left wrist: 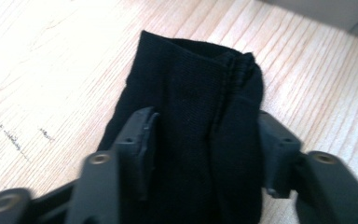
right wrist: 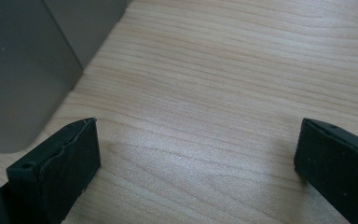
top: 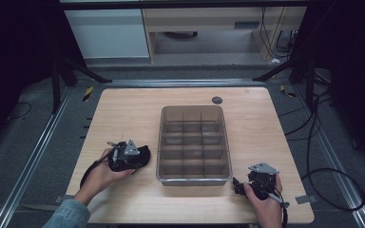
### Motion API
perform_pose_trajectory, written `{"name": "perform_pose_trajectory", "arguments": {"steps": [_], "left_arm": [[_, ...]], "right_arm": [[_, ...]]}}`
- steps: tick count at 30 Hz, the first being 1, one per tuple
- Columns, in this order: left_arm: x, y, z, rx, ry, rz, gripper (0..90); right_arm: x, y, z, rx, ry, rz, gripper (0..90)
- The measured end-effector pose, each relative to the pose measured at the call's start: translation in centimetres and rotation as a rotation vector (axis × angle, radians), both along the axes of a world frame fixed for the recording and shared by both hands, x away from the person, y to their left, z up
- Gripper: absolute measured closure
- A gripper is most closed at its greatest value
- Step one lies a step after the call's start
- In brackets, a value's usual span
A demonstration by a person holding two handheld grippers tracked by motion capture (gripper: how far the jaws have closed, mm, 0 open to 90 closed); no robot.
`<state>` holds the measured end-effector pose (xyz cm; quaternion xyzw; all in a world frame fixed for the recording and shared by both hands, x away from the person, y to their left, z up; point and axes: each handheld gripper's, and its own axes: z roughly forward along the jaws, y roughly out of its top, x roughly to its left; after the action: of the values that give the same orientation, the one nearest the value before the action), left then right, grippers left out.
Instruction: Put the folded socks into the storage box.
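Note:
A folded black sock (left wrist: pixel 191 107) lies on the wooden table (top: pixel 119 114), left of a grey translucent bin (top: pixel 193 179) split into several compartments. My left gripper (left wrist: pixel 205 126) is shut on the sock, one jaw pressed against each side of the fold. In the high view the left gripper (top: pixel 137 156) and the sock (top: pixel 145 153) sit just off the bin's left wall. My right gripper (right wrist: pixel 196 149) stands open low over bare wood with nothing between its jaws. The right gripper (top: pixel 240 185) sits by the bin's front right corner (right wrist: pixel 18 70).
A small dark round disc (top: pixel 217 99) is set in the tabletop behind the bin. Black cables (top: pixel 328 180) trail over the grey floor at the right. Metal rails (top: pixel 33 156) run along both sides of the table.

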<state>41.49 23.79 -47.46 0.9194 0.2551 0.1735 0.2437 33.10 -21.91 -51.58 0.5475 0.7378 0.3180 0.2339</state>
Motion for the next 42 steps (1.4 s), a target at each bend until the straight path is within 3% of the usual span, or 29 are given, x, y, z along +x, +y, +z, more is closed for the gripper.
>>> {"name": "perform_pose_trajectory", "arguments": {"steps": [5, 11, 15, 18, 28, 33, 36, 42], "left_arm": [[0.0, 0.3, 0.4, -0.042, 0.018, -0.001, 63.6], [0.5, 0.8, 0.7, -0.067, 0.054, 0.002, 68.2], [0.6, 1.0, 1.3, -0.072, 0.056, 0.005, 69.1], [0.8, 1.4, 1.9, -0.099, 0.059, 0.013, 69.3], [-0.2, 2.6, 4.3, -0.095, 0.018, 0.016, 69.2], [-0.7, 2.7, 4.7, -0.095, 0.017, 0.004, 69.1], [-0.9, 2.5, 5.1, -0.092, 0.021, -0.008, 69.1], [-2.1, 1.4, 7.3, -0.09, -0.014, -0.057, 69.1]], "right_arm": [[0.0, 0.0, 0.0, 0.0, 0.0, 0.0, 0.5], [0.0, 0.0, 0.0, -0.001, -0.001, 0.001, 0.5], [0.0, 0.0, 0.0, 0.0, 0.0, 0.0, 0.5], [0.0, 0.0, 0.0, 0.001, 0.001, 0.003, 0.5], [0.0, 0.0, 0.0, -0.003, 0.0, 0.002, 0.6], [0.0, 0.0, 0.0, -0.003, 0.0, 0.002, 0.7], [0.0, 0.0, 0.0, -0.004, -0.001, 0.002, 0.7], [0.0, 0.0, 0.0, -0.006, -0.002, 0.001, 1.0]]}}
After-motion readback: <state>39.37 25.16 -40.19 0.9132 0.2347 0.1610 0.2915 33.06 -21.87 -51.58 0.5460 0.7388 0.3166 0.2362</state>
